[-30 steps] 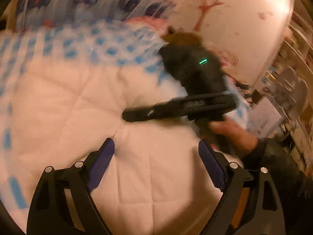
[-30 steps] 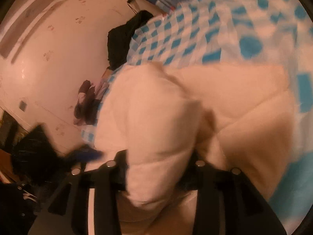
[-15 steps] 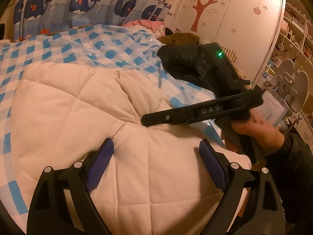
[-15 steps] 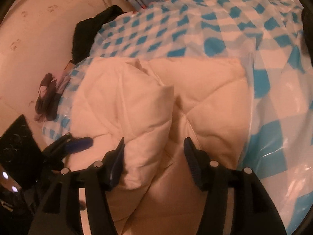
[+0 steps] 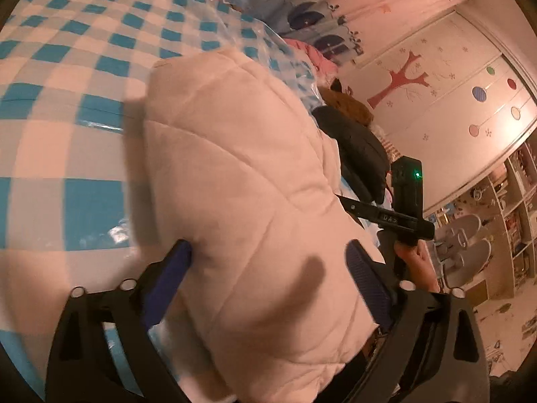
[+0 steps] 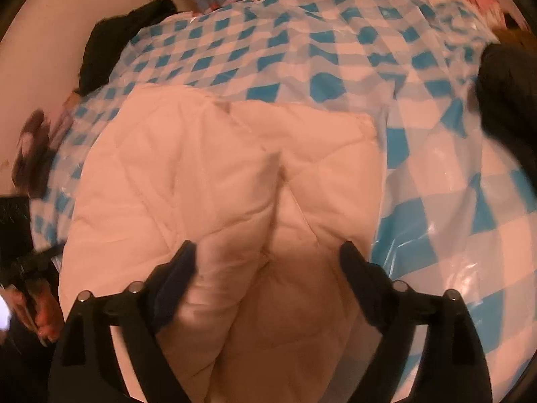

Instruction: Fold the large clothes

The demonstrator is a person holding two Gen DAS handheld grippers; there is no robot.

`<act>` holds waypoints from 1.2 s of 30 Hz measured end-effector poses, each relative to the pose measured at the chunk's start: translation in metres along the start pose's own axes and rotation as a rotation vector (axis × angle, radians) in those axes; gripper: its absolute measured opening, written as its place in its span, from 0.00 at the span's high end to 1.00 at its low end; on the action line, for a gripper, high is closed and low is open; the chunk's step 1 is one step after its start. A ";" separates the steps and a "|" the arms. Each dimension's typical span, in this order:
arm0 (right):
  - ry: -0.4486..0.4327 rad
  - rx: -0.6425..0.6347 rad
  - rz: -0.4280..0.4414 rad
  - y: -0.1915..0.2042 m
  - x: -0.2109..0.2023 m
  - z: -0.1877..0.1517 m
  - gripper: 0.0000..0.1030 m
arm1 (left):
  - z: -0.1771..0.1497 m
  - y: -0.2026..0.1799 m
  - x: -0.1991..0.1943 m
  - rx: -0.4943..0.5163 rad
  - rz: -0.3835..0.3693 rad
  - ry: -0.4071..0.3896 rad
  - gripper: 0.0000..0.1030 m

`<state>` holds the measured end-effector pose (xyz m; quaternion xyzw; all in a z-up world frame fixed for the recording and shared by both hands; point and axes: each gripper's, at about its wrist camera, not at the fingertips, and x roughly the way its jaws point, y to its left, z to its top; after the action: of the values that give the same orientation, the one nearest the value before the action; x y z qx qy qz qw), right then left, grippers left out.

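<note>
cream quilted padding fills both wrist views: the large puffy coat (image 6: pixel 214 181) lies on the bed (image 6: pixel 436 201), over its blue-and-white checked cover, partly doubled, with a soft crease running up its middle. the right gripper (image 6: pixel 266 262) hangs over the near end of the coat; its jaws are opening, the fold of fabric sits between them but the pads no longer press on it. the left gripper (image 5: pixel 268 262) straddles the coat from the other side, jaws also spreading wide, nothing pinched. the step in hand looks like a release and re-grip between folds. to do it well, let the padding settle before pulling away, so the fold does not spring back. then take the next hold on a seam or edge rather than on the bulging middle, both sides level, and lay it over slowly. a dark garment (image 5: pixel 359 154) lies just beyond the coat; keep clear of it.
</note>
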<state>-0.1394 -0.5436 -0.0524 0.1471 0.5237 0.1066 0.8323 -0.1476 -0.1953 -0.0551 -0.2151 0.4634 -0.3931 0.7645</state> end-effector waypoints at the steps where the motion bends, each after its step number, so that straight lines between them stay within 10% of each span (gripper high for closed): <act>1: -0.020 0.024 0.009 -0.004 0.000 -0.005 0.19 | 0.000 -0.006 0.006 0.020 0.015 0.004 0.08; 10: -0.183 0.065 0.137 0.050 0.024 -0.001 0.16 | 0.021 -0.080 -0.032 0.325 0.145 -0.158 0.08; 15: -0.145 -0.039 0.172 0.140 0.087 0.051 0.16 | 0.051 -0.031 -0.101 0.322 0.285 -0.249 0.08; 19: -0.102 -0.113 0.168 0.175 0.123 0.070 0.06 | 0.053 0.039 -0.121 0.232 0.412 -0.175 0.08; 24: -0.067 -0.056 0.232 0.156 0.117 0.069 0.06 | 0.042 0.019 -0.157 0.283 0.324 -0.377 0.08; 29: -0.190 -0.057 0.277 0.149 0.071 0.075 0.06 | 0.061 -0.004 -0.087 0.398 0.263 -0.228 0.08; 32: -0.287 -0.083 0.170 0.157 0.046 0.103 0.06 | 0.056 0.011 -0.051 0.390 0.310 -0.154 0.08; 36: -0.192 -0.177 -0.058 0.175 0.103 0.148 0.06 | 0.051 0.013 -0.046 0.416 0.322 -0.158 0.08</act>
<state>0.0344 -0.3661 -0.0159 0.0672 0.4344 0.1139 0.8909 -0.1095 -0.1531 -0.0149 -0.0068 0.3396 -0.3351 0.8788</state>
